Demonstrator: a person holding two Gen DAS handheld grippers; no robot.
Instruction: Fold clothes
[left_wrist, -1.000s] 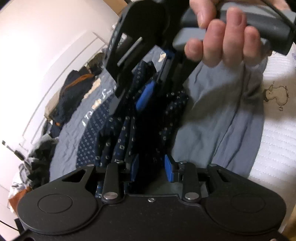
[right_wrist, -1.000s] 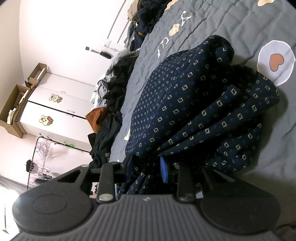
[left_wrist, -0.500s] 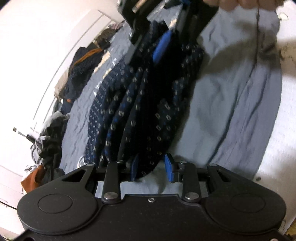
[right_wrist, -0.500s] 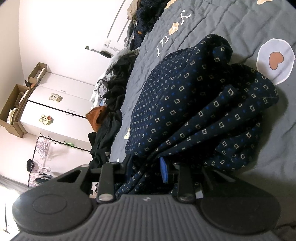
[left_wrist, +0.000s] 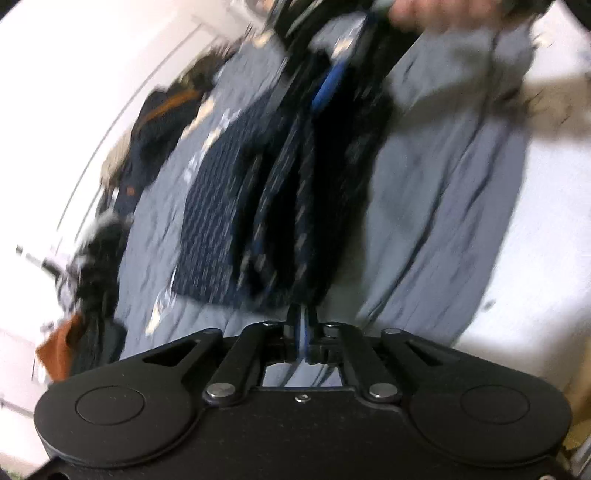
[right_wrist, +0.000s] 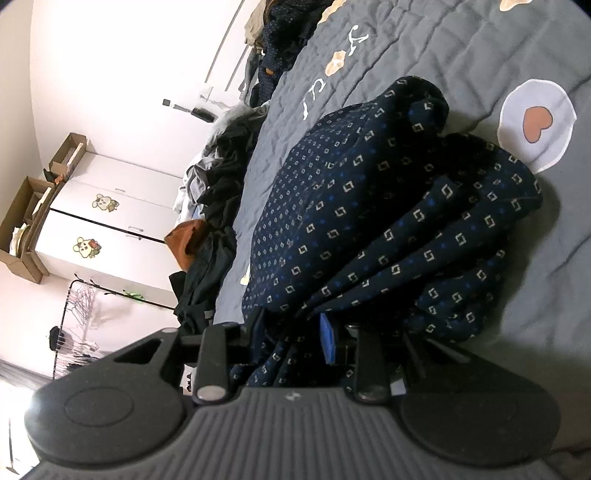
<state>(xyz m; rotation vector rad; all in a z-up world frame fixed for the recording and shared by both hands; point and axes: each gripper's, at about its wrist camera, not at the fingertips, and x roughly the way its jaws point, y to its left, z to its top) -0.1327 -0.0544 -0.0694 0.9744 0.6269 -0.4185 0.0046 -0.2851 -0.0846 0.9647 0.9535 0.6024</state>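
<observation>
The left tongs (left_wrist: 303, 328) are pressed together, their blue pads meeting at the near edge of the view, right at the lower hem of the dark blue patterned shirt (left_wrist: 258, 206). The picture is blurred by motion, so I cannot tell whether a fold of cloth is pinched between the pads or merely lies against them. The shirt hangs in long vertical pleats above the bed (left_wrist: 155, 206), whose grey quilt runs off to the far left. At the top of that view the right tongs (left_wrist: 328, 86) hold the shirt's upper end, with the person's hand (left_wrist: 439, 16) gripping the handle above them. To the right of the shirt a pale grey-blue garment (left_wrist: 454, 192) is spread out, partly over a white cover (left_wrist: 546, 229).

In the right wrist view the right tongs (right_wrist: 295, 332) are pinching the shirt (right_wrist: 369, 206): cloth fills the gap between the fingers and bunches out beyond them in thick folds. The rest of the shirt is heaped on the bed (right_wrist: 461, 55), just beside a white patch with a heart (right_wrist: 535, 122). Along the far left edge of the bed lies a pile of dark clothes (right_wrist: 218, 177), and past it stands a white wardrobe (right_wrist: 110, 221).
</observation>
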